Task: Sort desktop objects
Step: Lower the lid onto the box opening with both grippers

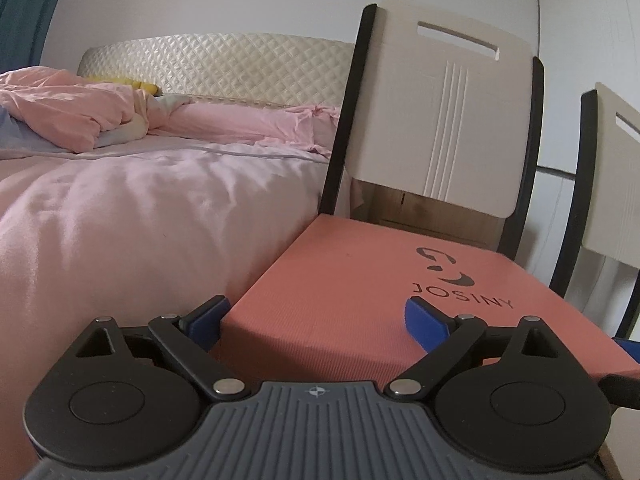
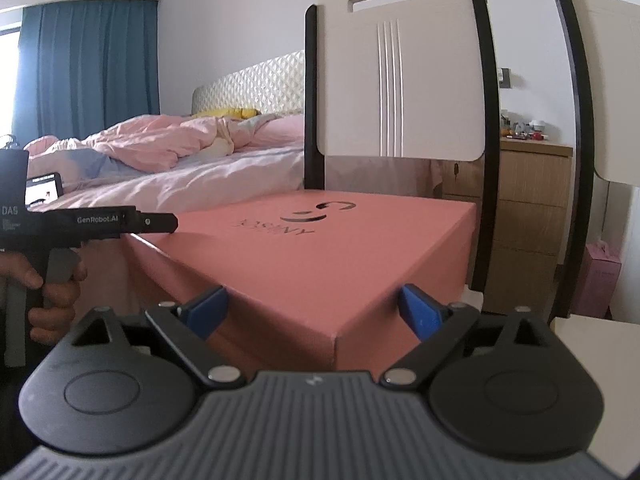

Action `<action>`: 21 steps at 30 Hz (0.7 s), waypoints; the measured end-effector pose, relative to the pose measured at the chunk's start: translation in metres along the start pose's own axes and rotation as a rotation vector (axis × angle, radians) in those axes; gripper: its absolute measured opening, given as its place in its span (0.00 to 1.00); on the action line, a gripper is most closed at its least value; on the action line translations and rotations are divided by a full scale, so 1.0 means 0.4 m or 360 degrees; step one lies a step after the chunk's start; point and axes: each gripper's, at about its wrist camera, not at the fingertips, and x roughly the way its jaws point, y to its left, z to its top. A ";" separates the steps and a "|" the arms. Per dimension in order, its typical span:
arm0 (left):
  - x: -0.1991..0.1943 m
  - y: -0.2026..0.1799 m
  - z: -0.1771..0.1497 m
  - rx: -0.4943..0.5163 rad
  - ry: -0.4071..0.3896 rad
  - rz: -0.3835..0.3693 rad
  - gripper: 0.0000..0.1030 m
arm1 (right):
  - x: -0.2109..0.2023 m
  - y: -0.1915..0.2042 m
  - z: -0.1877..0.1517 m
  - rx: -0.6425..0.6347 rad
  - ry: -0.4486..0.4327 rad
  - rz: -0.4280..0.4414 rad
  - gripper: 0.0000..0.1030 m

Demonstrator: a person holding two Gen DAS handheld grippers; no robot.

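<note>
Your left gripper [image 1: 316, 320] and right gripper [image 2: 316, 308] both gape, empty, at near corners of the pink box [image 1: 360, 280] on the chair [image 1: 440, 112] seat — stiff, smooth-sided, likely light cardboard — so clamp opposite sides together.

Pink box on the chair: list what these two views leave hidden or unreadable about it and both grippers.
- Pink box: its contents, closed lid, both views.
- Chair seat: covered by the box, both views.
- Box's near bottom edge: behind the left gripper body in the left view, the right gripper body in the right view.
- Pad contact with the box: unclear.
- Dresser clutter: too small, right view.
</note>
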 end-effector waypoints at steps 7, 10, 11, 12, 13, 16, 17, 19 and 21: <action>0.004 -0.007 -0.008 0.0044 0.0019 0.0013 0.94 | 0.003 0.001 -0.004 -0.0012 0.0055 -0.0004 0.89; 0.005 -0.012 -0.012 0.0062 0.0028 0.0007 0.95 | 0.005 0.000 -0.003 -0.0012 0.0072 -0.0008 0.89; 0.005 -0.014 -0.014 0.0067 0.0030 0.0006 0.95 | 0.005 -0.001 -0.004 -0.0009 0.0076 -0.0009 0.88; 0.005 -0.015 -0.015 0.0069 0.0029 0.0006 0.96 | 0.005 -0.002 -0.005 -0.0007 0.0080 -0.0011 0.88; 0.005 -0.017 -0.016 0.0071 0.0028 0.0007 0.96 | 0.005 -0.002 -0.005 -0.0004 0.0084 -0.0012 0.88; 0.004 -0.017 -0.017 0.0069 0.0033 -0.0002 0.97 | -0.001 0.001 -0.003 -0.0008 0.0089 -0.0018 0.87; 0.004 -0.016 -0.017 0.0070 0.0034 -0.0005 0.97 | -0.002 0.002 -0.002 -0.0017 0.0093 -0.0015 0.87; 0.003 -0.016 -0.018 0.0072 0.0034 -0.0008 0.97 | -0.006 0.006 -0.002 -0.0032 0.0099 -0.0017 0.87; 0.004 -0.016 -0.019 0.0074 0.0036 -0.0012 0.98 | -0.008 0.008 -0.004 -0.0038 0.0108 -0.0017 0.87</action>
